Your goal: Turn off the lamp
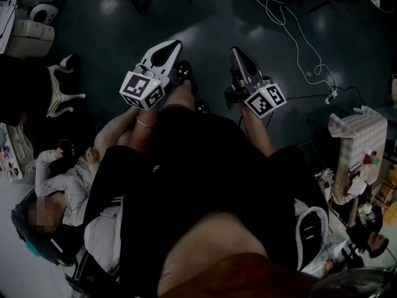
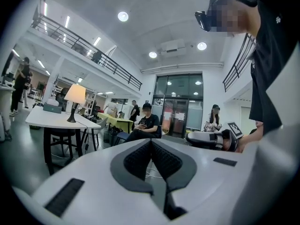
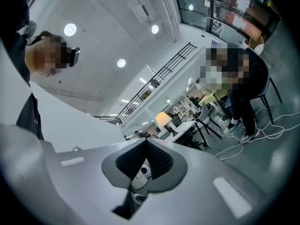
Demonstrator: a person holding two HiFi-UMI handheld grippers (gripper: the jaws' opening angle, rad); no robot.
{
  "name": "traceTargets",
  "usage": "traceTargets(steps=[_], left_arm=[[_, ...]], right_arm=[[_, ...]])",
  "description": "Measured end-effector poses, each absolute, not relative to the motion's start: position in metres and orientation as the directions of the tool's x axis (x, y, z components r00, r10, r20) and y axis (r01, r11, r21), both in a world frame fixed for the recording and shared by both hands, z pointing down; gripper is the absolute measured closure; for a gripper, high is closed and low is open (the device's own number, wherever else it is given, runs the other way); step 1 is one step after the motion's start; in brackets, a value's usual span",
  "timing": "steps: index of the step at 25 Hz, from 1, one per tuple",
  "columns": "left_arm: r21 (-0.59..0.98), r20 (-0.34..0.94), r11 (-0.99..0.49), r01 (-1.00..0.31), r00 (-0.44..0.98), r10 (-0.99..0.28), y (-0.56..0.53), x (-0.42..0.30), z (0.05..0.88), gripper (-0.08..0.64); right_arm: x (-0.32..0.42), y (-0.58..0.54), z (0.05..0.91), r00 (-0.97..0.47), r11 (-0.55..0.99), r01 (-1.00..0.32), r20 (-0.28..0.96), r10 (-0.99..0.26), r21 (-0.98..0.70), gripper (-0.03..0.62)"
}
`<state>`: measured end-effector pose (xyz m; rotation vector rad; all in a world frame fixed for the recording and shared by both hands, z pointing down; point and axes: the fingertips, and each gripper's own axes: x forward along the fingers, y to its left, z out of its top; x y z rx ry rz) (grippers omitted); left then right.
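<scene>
The lamp point(image 2: 75, 95) has a glowing cream shade and a dark stem. It stands on a white table point(image 2: 51, 121) far off at the left of the left gripper view. In the right gripper view the lamp point(image 3: 163, 119) is small, lit and distant, just above the jaws. Both grippers are held out over the dark floor, well short of the lamp. My left gripper point(image 1: 174, 44) is shut with nothing between its jaws. My right gripper point(image 1: 235, 50) is shut and empty too, and it also shows as the right gripper point(image 2: 208, 138) at the right of the left gripper view.
A person in black point(image 2: 147, 123) sits ahead between me and the glass doors. Another seated person point(image 3: 243, 81) is near white cables point(image 3: 255, 142) on the floor. Cables point(image 1: 298, 39), a white stool point(image 1: 60, 90), a checked-cloth table point(image 1: 358, 135) and a seated person point(image 1: 65, 182) surround me.
</scene>
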<state>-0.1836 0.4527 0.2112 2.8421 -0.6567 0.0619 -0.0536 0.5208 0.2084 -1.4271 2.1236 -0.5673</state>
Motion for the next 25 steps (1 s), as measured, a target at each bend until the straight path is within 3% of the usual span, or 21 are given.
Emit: traceTargets(steps=[11,25], left_arm=[[0.223,0.084,-0.893,-0.391,0.921,-0.382,0.391,-0.147,0.219,0.553],[0.276,0.094,-0.867,-0.414,0.91,-0.404,0.263,-0.141,0.23,0.553]], right_arm=[[-0.011,0.475,0.219,-0.229,0.265,-0.749,-0.138,-0.963,-0.607,0.592],[0.001,0.35,0.223,-0.242,0.253,-0.746,-0.103,-0.965,-0.616,0.592]])
